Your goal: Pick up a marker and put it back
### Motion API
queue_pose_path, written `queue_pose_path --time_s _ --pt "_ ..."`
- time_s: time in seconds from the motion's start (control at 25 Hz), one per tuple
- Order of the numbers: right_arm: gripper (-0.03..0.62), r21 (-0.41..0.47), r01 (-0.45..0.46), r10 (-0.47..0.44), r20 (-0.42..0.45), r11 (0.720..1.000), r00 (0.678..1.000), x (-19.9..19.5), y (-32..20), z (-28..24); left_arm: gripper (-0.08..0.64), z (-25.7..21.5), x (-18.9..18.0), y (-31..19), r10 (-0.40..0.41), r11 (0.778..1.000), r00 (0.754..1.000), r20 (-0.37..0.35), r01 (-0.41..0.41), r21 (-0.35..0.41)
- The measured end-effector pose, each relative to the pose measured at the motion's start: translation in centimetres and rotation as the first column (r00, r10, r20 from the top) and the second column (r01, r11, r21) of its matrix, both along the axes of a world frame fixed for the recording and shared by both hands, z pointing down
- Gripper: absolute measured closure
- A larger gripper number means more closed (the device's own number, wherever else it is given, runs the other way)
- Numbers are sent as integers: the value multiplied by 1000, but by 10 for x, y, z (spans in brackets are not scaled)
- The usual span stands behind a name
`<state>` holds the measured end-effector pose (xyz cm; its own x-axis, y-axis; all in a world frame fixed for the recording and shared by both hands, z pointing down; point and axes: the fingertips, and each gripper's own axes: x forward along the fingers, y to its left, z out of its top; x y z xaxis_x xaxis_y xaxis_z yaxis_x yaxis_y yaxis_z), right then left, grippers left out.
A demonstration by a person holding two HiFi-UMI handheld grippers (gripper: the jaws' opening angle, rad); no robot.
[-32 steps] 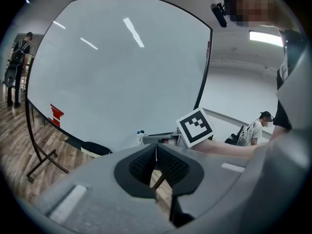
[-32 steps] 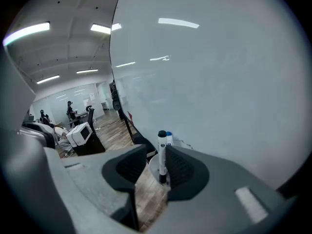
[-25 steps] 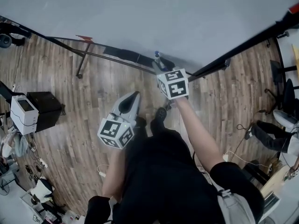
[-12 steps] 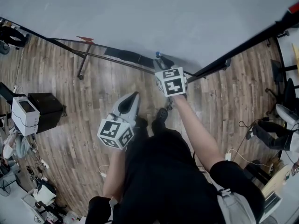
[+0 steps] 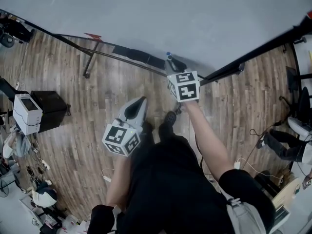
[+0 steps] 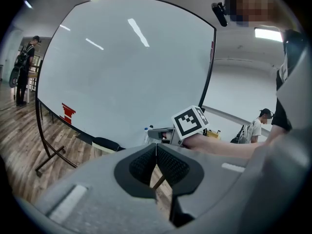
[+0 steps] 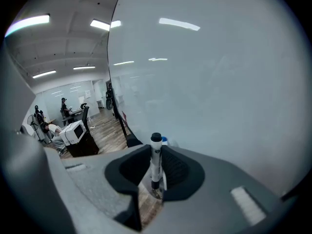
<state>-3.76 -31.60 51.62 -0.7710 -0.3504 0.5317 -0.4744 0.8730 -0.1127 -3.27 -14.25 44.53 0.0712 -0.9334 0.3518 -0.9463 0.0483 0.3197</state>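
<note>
marker (image 7: 155,165): white barrel, black cap up. It is held upright between the pads of the right gripper, lower centre of the right gripper view, in front of the whiteboard.
right gripper (image 7: 155,151): clamped on the marker. Its jaws have just been closing with the marker between them. Its tagged cube (image 5: 184,86) is seen at the centre of the head view, just below the whiteboard's lower edge.
left gripper (image 6: 156,149): jaws pressed together, nothing between them. It is seen lower left of the right gripper in the head view, apart from the whiteboard.
whiteboard (image 5: 161,13): fills the top of the head view. A red mark (image 6: 68,112) is seen at its lower left in the left gripper view.
blue-capped bottle (image 6: 146,133): at the whiteboard's lower edge, just beside the right gripper.
dark block (image 6: 104,144): on the whiteboard's ledge, left of the bottle. Its kind cannot be told.
floor (image 5: 73,91): wood planks.
white box (image 5: 25,112): set on a black cabinet (image 5: 48,112) at the left edge of the head view, well apart from both grippers.
</note>
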Motion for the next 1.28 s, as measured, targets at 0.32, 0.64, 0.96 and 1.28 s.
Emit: queue_pose_path --time_s 0.32,0.64,0.96,1.28 --pt "517 62 -18 14 63 998 998 12 0 -34 548 2 -3 10 21 1000 1000 9 -21 -14" --pt "517 144 -147 127 138 979 982 32 9 -90 548 -8 -11 26 118 993 993 20 -119 28" --pt "517 222 -305 263 199 926 944 47 70 -137 548 -20 -39 68 263 960 965 8 -262 98" --pt "518 212 -391 337 251 896 908 50 162 -155 548 -25 -66 117 383 914 923 32 -383 133"
